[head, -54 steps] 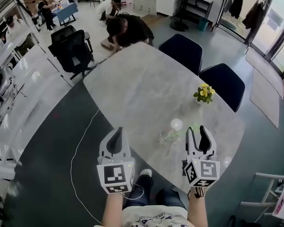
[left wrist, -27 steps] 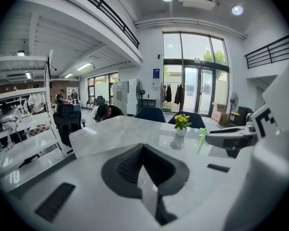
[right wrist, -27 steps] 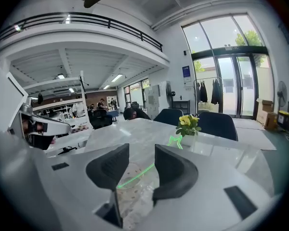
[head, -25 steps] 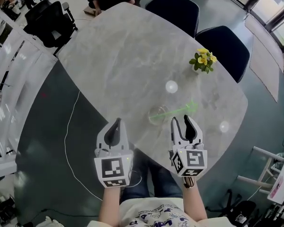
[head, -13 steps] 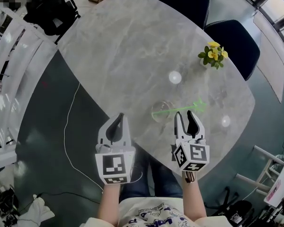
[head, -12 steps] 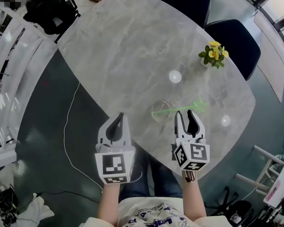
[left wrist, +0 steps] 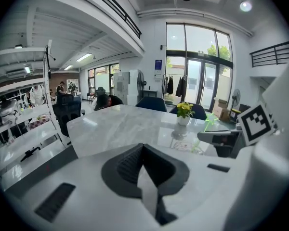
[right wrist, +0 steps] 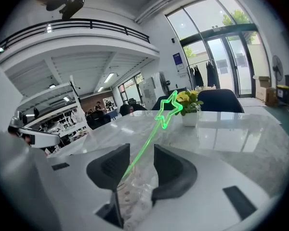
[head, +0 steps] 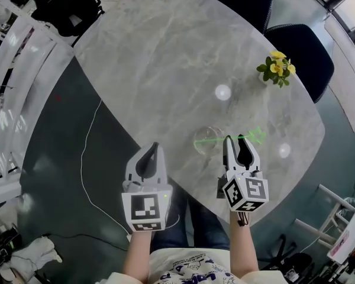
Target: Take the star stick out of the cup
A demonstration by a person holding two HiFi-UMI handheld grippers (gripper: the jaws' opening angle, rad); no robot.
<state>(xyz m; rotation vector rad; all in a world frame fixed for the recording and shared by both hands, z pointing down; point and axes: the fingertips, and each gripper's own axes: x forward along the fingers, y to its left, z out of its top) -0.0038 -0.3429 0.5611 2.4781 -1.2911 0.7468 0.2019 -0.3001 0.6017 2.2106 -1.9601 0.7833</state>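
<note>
A clear glass cup (head: 208, 139) stands near the front edge of the grey marble table (head: 165, 58). A green star stick (head: 234, 137) leans out of it to the right, its star (head: 255, 135) low over the table. My right gripper (head: 238, 142) is open just right of the cup, and the stick passes between its jaws. In the right gripper view the stick (right wrist: 147, 146) rises between the jaws of that gripper (right wrist: 140, 155) to the star (right wrist: 167, 110), with the cup (right wrist: 135, 191) low in the gap. My left gripper (head: 149, 154) is shut and empty, off the table's edge left of the cup; its jaws (left wrist: 143, 153) meet.
A small pot of yellow flowers (head: 277, 70) stands at the table's far right. Two dark blue chairs (head: 305, 55) sit behind it. Bright light spots (head: 223, 92) lie on the tabletop. A white cable (head: 89, 158) runs over the dark floor at the left.
My right gripper has edged forward, so the stick now lies between its jaws. The left gripper has kept its place and stayed shut. The head camera has shifted slightly.
</note>
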